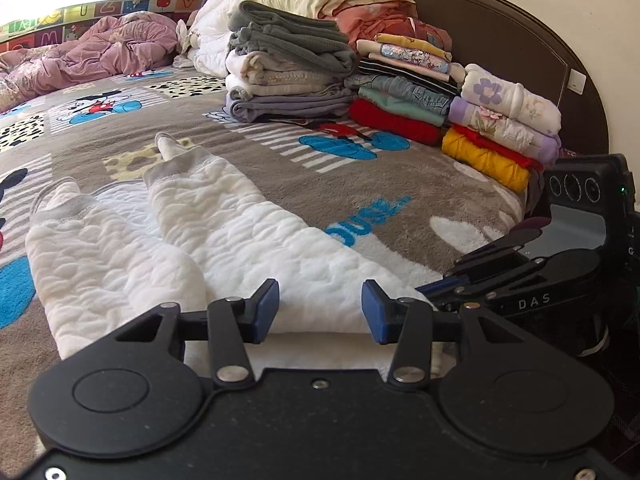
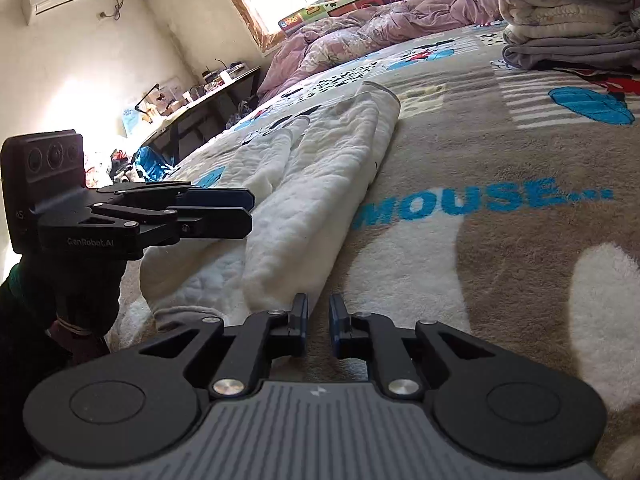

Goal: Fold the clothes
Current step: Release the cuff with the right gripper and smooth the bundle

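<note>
White quilted trousers (image 1: 224, 236) with grey cuffs lie flat on the bed, legs pointing away from me. They also show in the right wrist view (image 2: 316, 184). My left gripper (image 1: 320, 310) is open, its blue pads either side of the waist end of the trousers, holding nothing. It shows from the side in the right wrist view (image 2: 250, 210). My right gripper (image 2: 319, 322) has its jaws a narrow gap apart, empty, at the right edge of the waist over the blanket. It also shows in the left wrist view (image 1: 472, 276).
A grey Mickey Mouse blanket (image 1: 360, 184) covers the bed. Stacks of folded clothes (image 1: 400, 92) stand at the far side by the dark headboard (image 1: 500, 40). A crumpled pink quilt (image 1: 100, 48) lies at the far left. A desk (image 2: 200, 100) stands beside the bed.
</note>
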Available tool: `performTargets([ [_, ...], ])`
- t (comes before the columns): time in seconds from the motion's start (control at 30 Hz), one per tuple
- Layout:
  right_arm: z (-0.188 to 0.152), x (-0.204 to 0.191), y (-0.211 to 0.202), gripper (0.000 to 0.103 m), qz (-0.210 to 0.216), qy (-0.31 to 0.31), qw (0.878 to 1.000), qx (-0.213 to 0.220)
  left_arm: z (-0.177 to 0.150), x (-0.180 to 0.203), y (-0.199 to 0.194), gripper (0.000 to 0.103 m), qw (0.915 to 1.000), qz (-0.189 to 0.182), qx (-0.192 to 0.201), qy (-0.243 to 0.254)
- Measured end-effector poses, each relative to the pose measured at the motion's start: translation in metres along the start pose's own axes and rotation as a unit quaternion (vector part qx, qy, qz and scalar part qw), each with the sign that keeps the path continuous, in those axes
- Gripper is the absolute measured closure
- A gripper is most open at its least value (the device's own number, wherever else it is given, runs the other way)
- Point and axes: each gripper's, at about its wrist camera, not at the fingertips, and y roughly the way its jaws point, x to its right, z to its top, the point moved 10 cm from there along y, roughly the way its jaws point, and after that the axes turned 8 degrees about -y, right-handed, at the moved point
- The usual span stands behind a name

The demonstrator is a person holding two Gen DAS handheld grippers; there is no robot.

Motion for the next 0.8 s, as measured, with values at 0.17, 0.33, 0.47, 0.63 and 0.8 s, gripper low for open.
performTargets([
  [0.17,0.007,-0.001,-0.013,0.088,0.014,-0.004,1.000,0.024,-0.001,0.012,-0.006,0.059,0.9996,-0.025,0.003,0.010],
  [0.33,-0.008,-0.017,0.005,0.088,0.016,-0.059,0.998,-0.007,-0.015,0.003,0.012,0.059,0.9993,0.003,-0.030,0.022],
  [0.47,-0.008,-0.027,0.009,0.088,-0.007,-0.115,0.993,-0.011,-0.016,0.001,0.013,0.059,0.9993,0.005,-0.029,0.022],
  [0.63,-0.015,-0.026,0.009,0.088,-0.009,-0.115,0.993,-0.021,-0.017,0.001,0.017,0.059,0.9991,0.013,-0.032,0.025],
  [0.8,-0.003,-0.018,-0.006,0.088,-0.023,-0.082,0.996,0.012,-0.015,0.001,0.010,0.059,0.9994,0.021,-0.019,0.019],
])
